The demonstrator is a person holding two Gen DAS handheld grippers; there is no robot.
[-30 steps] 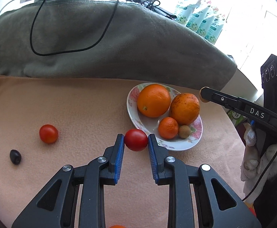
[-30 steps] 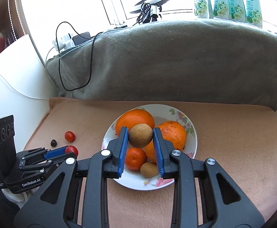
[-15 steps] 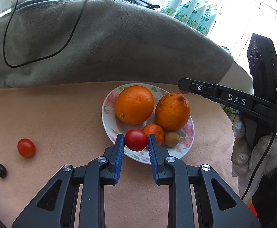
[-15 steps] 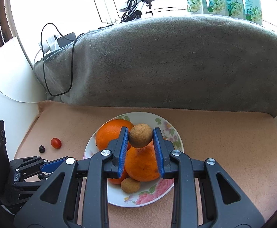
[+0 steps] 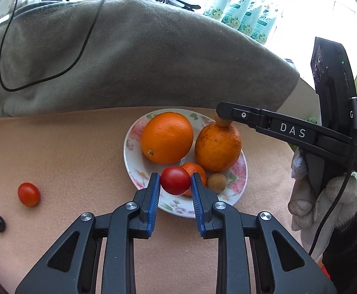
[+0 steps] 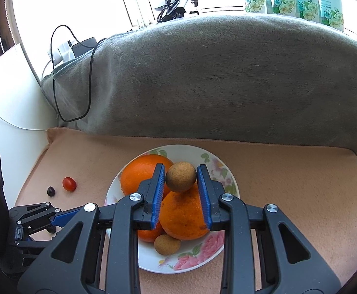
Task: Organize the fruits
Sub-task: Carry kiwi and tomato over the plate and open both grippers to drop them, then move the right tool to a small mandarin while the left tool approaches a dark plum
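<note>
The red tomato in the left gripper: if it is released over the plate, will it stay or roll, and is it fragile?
The tomato is round and glossy, so it would probably roll until it meets the small orange or the plate rim. Its thin skin likely bruises under a hard squeeze from the left gripper.

Left gripper (image 5: 175,180) above near rim of floral plate (image 5: 129,161), blue pads clamped on red cherry tomato (image 5: 175,180), right gripper (image 6: 181,176) above plate centre, pads clamped on brown longan (image 6: 181,177), white-gloved right hand (image 5: 325,201) gripping its handle
</note>
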